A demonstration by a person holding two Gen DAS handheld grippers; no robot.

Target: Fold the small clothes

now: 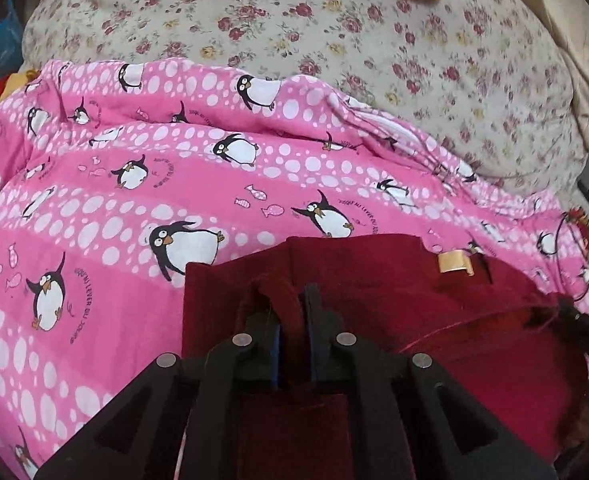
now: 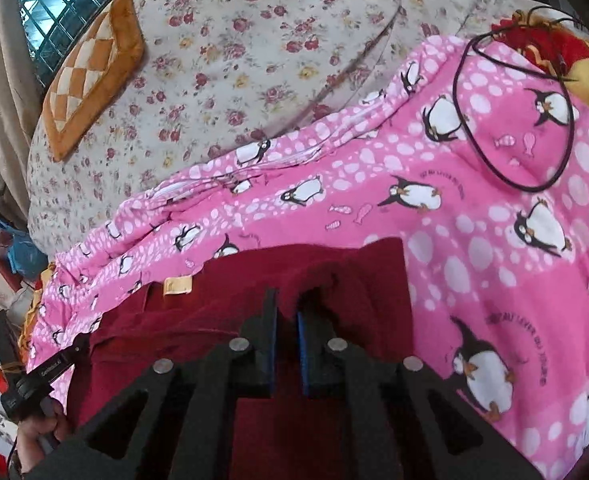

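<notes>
Because the dark red garment [image 1: 334, 280] is soft knit cloth, light and limp, you should expect it to sag and crease wherever you do not support it. It lies on the pink penguin sheet [image 1: 134, 184] that covers the bed, just in front of both of your tools, with its cream label [image 1: 454, 261] at the far edge. Your left gripper [image 1: 292, 308] is closed on a raised pinch of the red cloth near one far corner, and your right gripper [image 2: 286, 308] is nearly closed, with a fold of the same cloth between its pads. I judge that corners and hems are the best places to hold, since the middle only bunches. The sheet looks smooth and a little wrinkled, while the flowered quilt [image 1: 294, 28] behind is puffy. A thin black cable [image 2: 514, 120] lies looped on the sheet, well apart from the garment.
</notes>
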